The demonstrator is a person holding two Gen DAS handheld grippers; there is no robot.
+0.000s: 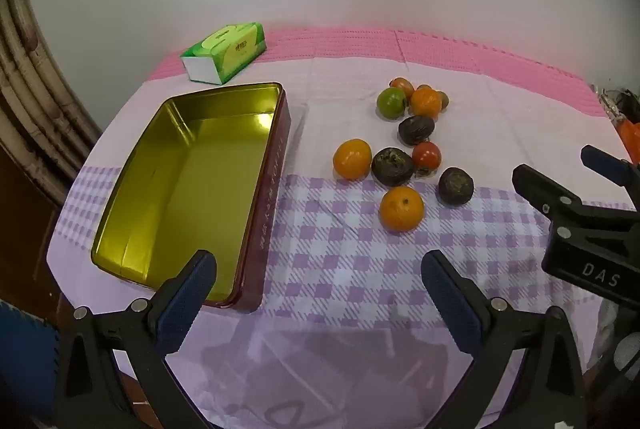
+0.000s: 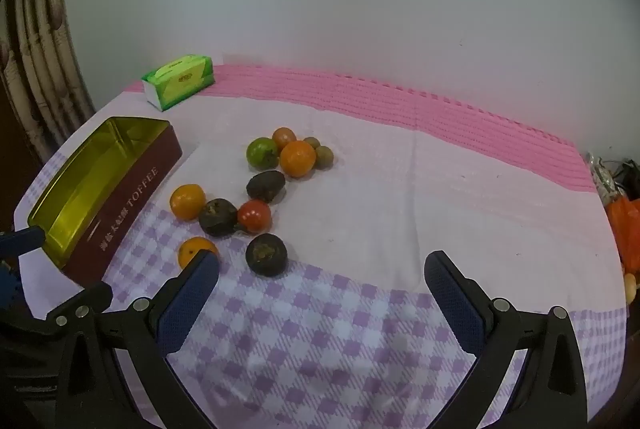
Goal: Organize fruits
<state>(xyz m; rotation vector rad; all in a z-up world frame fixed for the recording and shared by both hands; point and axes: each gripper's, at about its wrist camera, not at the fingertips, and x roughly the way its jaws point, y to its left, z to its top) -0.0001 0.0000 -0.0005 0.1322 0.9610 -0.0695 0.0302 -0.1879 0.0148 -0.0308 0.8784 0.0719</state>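
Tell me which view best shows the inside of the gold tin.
The left wrist view: the tin lies open below it, whole gold floor visible. The right wrist view shows the tin side-on, mostly its maroon wall.

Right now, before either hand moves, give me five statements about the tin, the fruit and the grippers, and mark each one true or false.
1. The tin has no fruit in it. True.
2. The left gripper is shut on an orange. False: its jaws stand wide apart with nothing between them.
3. The green fruit lies among the fruit farthest from the grippers. True.
4. The tissue pack lies inside the tin. False: it sits on the cloth beyond the tin, near the wall.
5. The right gripper holds a dark fruit. False: its jaws are open and empty; the nearest dark fruit lies on the cloth ahead.
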